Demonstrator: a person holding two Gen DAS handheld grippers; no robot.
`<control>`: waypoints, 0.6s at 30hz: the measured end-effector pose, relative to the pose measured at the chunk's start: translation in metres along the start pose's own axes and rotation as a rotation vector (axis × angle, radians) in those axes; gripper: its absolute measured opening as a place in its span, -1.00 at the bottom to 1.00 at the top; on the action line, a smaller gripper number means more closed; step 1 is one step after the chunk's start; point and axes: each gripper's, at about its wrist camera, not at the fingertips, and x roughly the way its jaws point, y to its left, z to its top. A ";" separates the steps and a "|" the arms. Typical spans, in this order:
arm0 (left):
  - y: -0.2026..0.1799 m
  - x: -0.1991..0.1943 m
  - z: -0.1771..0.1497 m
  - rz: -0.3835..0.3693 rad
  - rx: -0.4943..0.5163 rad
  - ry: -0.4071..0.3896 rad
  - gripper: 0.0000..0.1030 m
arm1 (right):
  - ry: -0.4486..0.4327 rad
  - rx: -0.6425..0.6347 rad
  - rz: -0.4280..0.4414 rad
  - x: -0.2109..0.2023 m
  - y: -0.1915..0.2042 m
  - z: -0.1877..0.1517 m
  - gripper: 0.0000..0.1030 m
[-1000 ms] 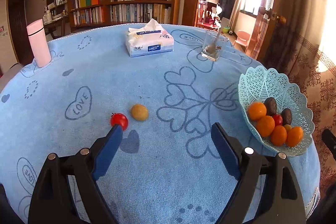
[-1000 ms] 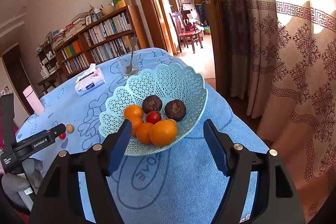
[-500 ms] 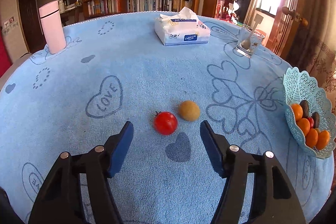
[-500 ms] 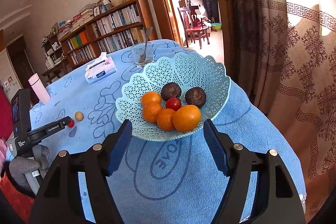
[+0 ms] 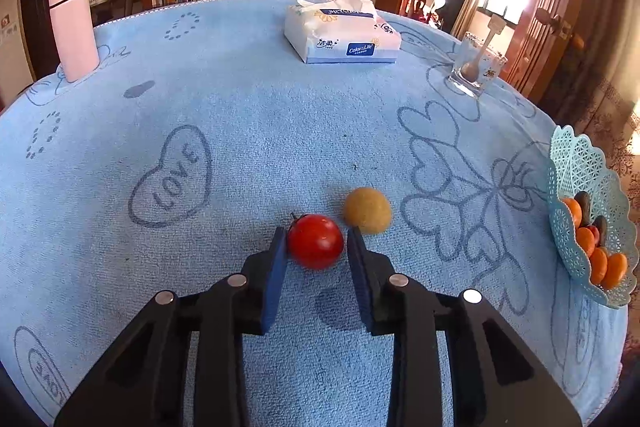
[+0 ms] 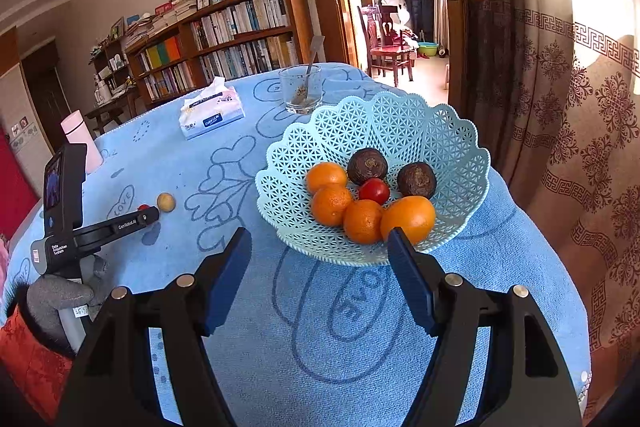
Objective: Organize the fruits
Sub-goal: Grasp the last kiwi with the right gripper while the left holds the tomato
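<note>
Left gripper [image 5: 316, 245] closing narrowly on small round red tomato [image 5: 315, 241], near-centre on blue cloth, risking bruising or squirting against tan fruit [image 5: 368, 210] just right; right gripper [image 6: 318, 241] hovering wide, empty.

at the centre of the left wrist view the tomato [image 5: 315, 241] is smooth and glossy, while the round tan fruit [image 5: 367, 210] beside it looks matt and faintly rough. both lie on a blue tablecloth [image 5: 248, 131] of nubby terry cloth. at the right edge stands a pale plastic lattice basket [image 5: 576, 163], with a clear glass [image 5: 474, 69] and a soft plastic-wrapped tissue pack [image 5: 340, 35] in the upper part.
</note>
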 end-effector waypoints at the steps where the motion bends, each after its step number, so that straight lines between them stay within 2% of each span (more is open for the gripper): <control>1: 0.001 -0.001 0.000 -0.011 -0.008 -0.002 -0.46 | 0.005 -0.007 0.005 0.002 0.005 0.000 0.39; 6: 0.008 -0.012 -0.001 -0.020 -0.036 -0.052 -0.46 | 0.029 -0.056 0.034 0.011 0.028 0.003 0.39; 13: 0.024 -0.036 -0.003 0.079 -0.066 -0.161 -0.46 | 0.086 -0.129 0.094 0.037 0.066 0.008 0.39; 18: 0.039 -0.041 -0.005 0.131 -0.108 -0.184 -0.46 | 0.164 -0.162 0.145 0.072 0.092 0.012 0.39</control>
